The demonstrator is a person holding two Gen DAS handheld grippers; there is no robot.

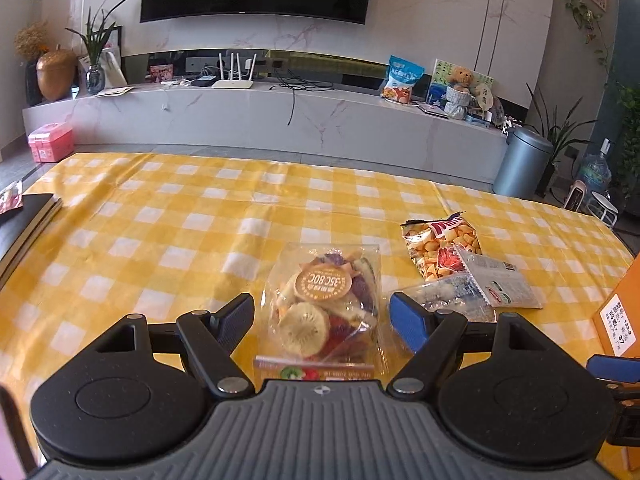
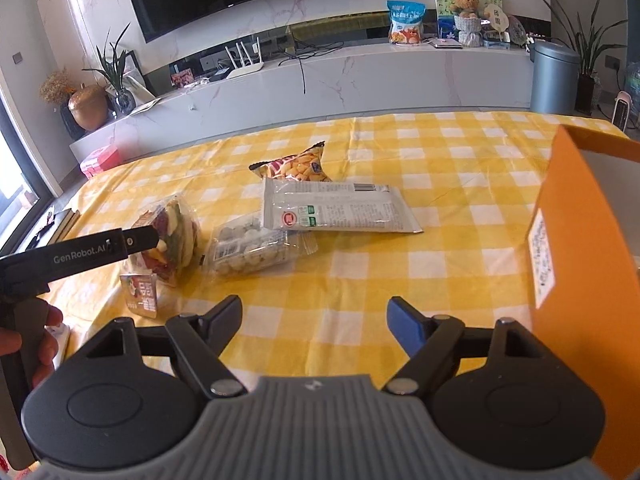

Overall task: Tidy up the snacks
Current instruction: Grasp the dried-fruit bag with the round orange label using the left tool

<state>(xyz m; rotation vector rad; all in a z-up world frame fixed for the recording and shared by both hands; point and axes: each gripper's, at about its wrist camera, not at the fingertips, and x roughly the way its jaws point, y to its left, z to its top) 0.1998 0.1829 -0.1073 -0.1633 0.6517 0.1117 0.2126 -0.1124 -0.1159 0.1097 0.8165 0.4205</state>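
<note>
Left hand-held gripper (image 1: 322, 322) stands with its jaws wide, one finger on each side of the clear pack of dried fruit slices (image 1: 324, 300) at the lower centre of the left wrist view; the pads are apart from the wrapper, not pressing it. Right hand-held gripper (image 2: 314, 322) also has its jaws wide, with nothing between them but bare yellow-checked cloth on the surface (image 2: 400, 280).

In the right wrist view the fruit pack (image 2: 168, 240) lies at left of centre, partly behind the left gripper's black arm. Just beside it, to the right, is a clear tray of pale round snacks (image 2: 248, 252). A flat silver-white pouch (image 2: 336, 208) rests across the tray's far end and overlaps the near edge of a yellow puffed-snack bag (image 2: 296, 164) behind it. An open orange box (image 2: 576, 240) stands at the right edge of the frame. A person's hand (image 2: 40, 336) grips the left gripper's handle at the lower left.
</note>
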